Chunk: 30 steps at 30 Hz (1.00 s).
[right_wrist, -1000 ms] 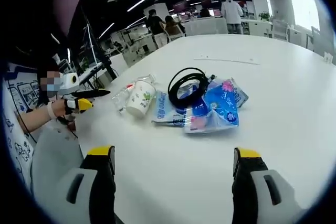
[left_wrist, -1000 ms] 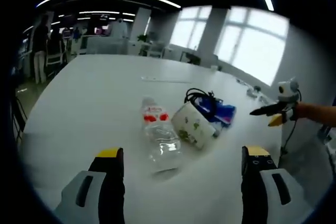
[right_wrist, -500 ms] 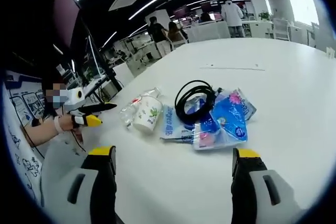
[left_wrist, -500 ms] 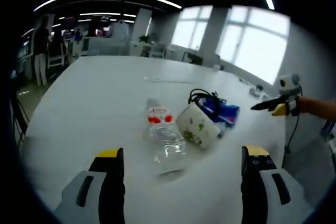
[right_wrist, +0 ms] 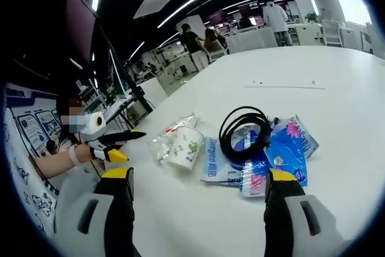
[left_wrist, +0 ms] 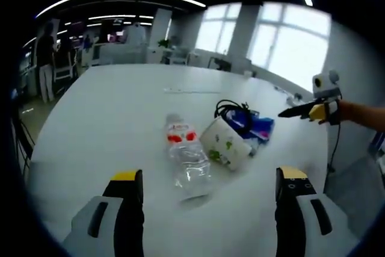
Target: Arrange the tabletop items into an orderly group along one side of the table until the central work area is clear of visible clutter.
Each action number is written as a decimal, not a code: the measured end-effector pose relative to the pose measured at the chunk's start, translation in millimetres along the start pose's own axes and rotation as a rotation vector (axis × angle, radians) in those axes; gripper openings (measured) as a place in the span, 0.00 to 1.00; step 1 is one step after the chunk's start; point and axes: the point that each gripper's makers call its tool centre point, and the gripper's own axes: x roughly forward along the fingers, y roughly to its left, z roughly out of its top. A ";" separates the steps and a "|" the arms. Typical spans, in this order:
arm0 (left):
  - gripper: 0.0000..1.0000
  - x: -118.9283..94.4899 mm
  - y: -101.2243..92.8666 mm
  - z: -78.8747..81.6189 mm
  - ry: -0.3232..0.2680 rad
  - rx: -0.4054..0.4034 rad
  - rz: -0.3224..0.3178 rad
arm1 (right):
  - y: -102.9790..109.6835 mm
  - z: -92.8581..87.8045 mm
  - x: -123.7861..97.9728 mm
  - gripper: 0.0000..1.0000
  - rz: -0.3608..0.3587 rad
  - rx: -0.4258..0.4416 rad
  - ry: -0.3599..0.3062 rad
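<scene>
White table (left_wrist: 108, 106) carries a small heap near its middle: a clear plastic bottle (left_wrist: 185, 159) lying on its side, a paper cup (left_wrist: 225, 144) tipped beside it, a coiled black cable (right_wrist: 242, 132) on blue tissue packs (right_wrist: 287, 148). Left gripper (left_wrist: 204, 186) and right gripper (right_wrist: 195, 180) both hover wide apart, holding nothing, short of the heap.

Black cable (right_wrist: 243, 139) atop blue packets (right_wrist: 283, 154), beside possibly paper cup (right_wrist: 185, 147).
</scene>
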 end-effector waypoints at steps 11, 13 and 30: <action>0.85 3.4 7.7 -1.5 0.020 -0.010 0.011 | 3.7 15.2 20.2 0.87 0.036 -0.001 0.035; 0.84 4.1 8.3 -1.2 0.021 -0.011 0.018 | 6.6 21.0 27.8 0.87 0.063 0.050 0.030; 0.80 20.2 15.3 -2.7 0.045 -0.041 0.046 | 27.8 51.1 92.0 0.77 0.181 0.076 0.129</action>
